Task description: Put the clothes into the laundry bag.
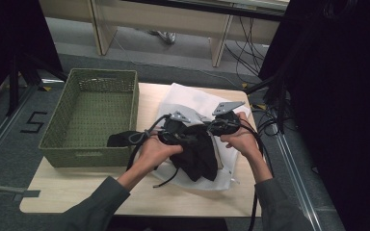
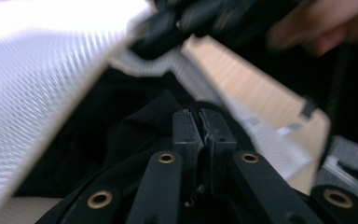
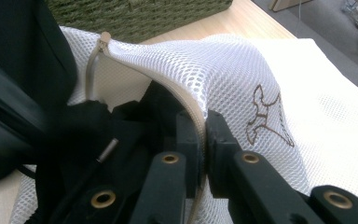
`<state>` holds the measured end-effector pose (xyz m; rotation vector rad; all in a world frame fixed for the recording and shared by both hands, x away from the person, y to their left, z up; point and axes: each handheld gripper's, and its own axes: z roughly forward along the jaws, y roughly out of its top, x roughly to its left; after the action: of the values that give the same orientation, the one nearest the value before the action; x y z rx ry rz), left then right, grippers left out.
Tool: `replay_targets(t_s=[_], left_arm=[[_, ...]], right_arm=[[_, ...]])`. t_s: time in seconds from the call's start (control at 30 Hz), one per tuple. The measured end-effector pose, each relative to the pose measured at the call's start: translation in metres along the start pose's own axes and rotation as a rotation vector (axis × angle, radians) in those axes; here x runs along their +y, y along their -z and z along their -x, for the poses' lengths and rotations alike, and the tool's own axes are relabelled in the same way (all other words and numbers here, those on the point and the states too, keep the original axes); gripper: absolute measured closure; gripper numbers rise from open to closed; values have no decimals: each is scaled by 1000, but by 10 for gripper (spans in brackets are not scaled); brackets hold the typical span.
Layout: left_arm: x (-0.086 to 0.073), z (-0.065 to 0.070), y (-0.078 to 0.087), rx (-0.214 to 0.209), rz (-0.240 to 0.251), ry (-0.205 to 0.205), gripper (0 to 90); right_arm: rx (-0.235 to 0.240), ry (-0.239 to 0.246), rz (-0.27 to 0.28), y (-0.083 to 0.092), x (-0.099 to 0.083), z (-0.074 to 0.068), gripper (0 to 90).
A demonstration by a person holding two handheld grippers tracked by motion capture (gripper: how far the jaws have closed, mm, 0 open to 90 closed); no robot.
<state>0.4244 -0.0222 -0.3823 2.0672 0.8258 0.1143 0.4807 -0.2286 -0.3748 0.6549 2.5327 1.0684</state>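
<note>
Where cables trail, a wooden table [image 1: 77,190] bears a green basket [image 1: 62,144].

White mesh bag [image 3: 242,70] with a beige zipper [image 3: 193,109] and brown logo [image 3: 265,119]; black garment [image 1: 197,154]; green woven basket [image 1: 60,127]; black jaws.

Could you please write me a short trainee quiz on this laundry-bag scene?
1. What does the right gripper pinch?
2. True or false: the green basket holds the black garment.
3. The left gripper is shut on: A) black garment B) basket rim C) cable

Key:
1. The zipper edge of the white mesh bag.
2. False; the garment lies at the bag's opening, with a part draped by the basket.
3. A
</note>
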Motion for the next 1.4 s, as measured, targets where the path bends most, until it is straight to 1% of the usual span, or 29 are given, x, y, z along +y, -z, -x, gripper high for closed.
replay_targets(t_s=[0.03, 0.07, 0.17, 0.23, 0.27, 0.33, 0.4, 0.47, 0.5, 0.53, 0.6, 0.63, 0.67, 0.7, 0.73, 0.8, 0.83, 0.87, 0.9, 0.97, 1.07, 1.17, 1.2, 1.23, 1.27, 1.3, 1.33, 1.37, 1.4], left_arm=[[-8, -6, -18, 21, -17, 40, 842], [-8, -6, -18, 21, -17, 40, 842], [-18, -18, -48, 81, -42, 61, 840], [-18, -21, -56, 83, -19, 90, 838], [-18, -21, -56, 83, -19, 90, 836], [-17, -22, -64, 118, -14, 75, 831], [-19, -25, -73, 122, 5, 106, 804], [-20, -24, -74, 118, -18, 88, 750], [-19, -19, -70, 117, -57, 36, 750], [-19, -17, -64, 110, -71, 12, 666], [-17, -10, -41, 140, -42, -46, 482], [-16, -10, -27, 146, -38, -66, 429], [-16, -10, -15, 139, -26, -65, 357], [-17, -16, 19, 207, -12, -97, 326], [-17, -16, 19, 207, -12, -97, 303], [-20, -27, 55, 271, -21, -123, 294], [-24, -32, 68, 308, 14, -87, 278], [-28, -39, 82, 333, 19, -62, 278], [-33, -46, 95, 355, 6, -52, 269], [-51, -61, 115, 404, -13, 8, 246], [-64, -68, 118, 418, -32, 34, 232], [-76, -72, 110, 407, -70, 58, 260], [-78, -73, 108, 402, -71, 62, 444], [-79, -74, 104, 407, -73, 35, 501], [-79, -74, 104, 407, -73, 35, 563], [-77, -72, 102, 428, -69, 4, 633], [-77, -72, 102, 428, -69, 4, 696], [-73, -70, 106, 440, -65, -53, 763], [-73, -70, 106, 440, -65, -53, 782]], right_arm=[[-5, 6, 4, 0, 0, 0, 867], [-5, 6, 4, 0, 0, 0, 867], [3, -12, -3, 0, -2, 0, 866], [0, -12, -5, 0, -3, 0, 867], [0, -12, -5, 0, -3, 0, 867], [5, -1, -5, -1, -4, 2, 867], [-11, -21, -10, -2, -5, 2, 867], [-1, -28, -21, 0, -6, 4, 866], [-1, -28, -21, 0, -6, 4, 866], [-5, -26, -19, 0, -7, 4, 866], [0, -27, -14, 1, -8, 4, 866], [-2, -29, -18, 1, -8, 4, 866], [-1, -24, -15, 0, -8, 5, 866], [0, -22, -15, 1, -8, 4, 866], [0, -22, -15, 1, -8, 4, 866], [-5, -19, -18, 0, -7, 3, 865], [-3, -7, -11, -1, -7, 3, 865], [-3, -7, -11, -1, -7, 3, 865], [0, 10, -15, -1, -6, 2, 864], [0, 2, -18, -2, -5, 2, 864], [2, -3, -23, -2, -6, 2, 864], [14, 5, -22, -3, -6, 3, 864], [13, 2, -25, -3, -6, 3, 864], [11, 2, -28, -2, -6, 3, 864], [11, 2, -28, -2, -6, 3, 864], [6, -9, -31, -1, -6, 2, 864], [6, -9, -31, -1, -6, 2, 864], [-5, -3, -19, -2, -7, 2, 864], [-5, -3, -19, -2, -7, 2, 864]])
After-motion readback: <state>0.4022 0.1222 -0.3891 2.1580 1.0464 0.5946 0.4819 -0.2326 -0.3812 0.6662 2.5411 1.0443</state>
